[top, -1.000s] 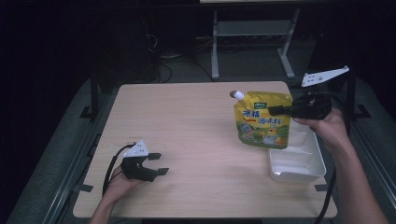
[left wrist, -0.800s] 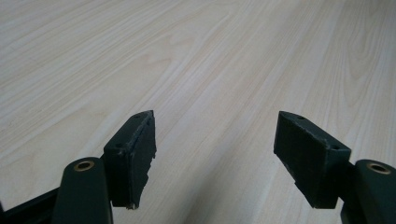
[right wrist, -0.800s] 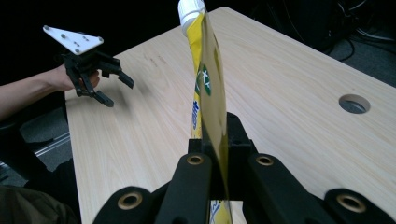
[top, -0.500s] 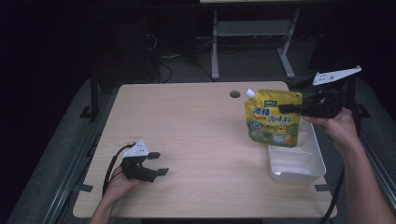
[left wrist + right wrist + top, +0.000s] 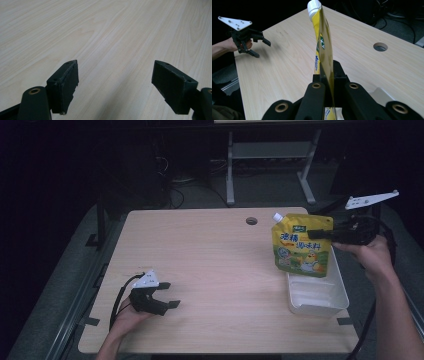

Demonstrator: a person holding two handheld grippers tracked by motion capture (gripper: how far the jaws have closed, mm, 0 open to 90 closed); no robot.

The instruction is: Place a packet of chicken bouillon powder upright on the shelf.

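Yellow spouted pouch (image 5: 302,246), right of frame: pinched by right gripper (image 5: 325,234) above white tray (image 5: 343,292). Left gripper (image 5: 167,295) wide open, empty, lower left. Step, apparently: placing; next, lower and release.

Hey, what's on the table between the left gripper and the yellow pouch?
Nothing: in the high view, bare wooden tabletop runs from the open left gripper to the yellow pouch held by the right gripper.
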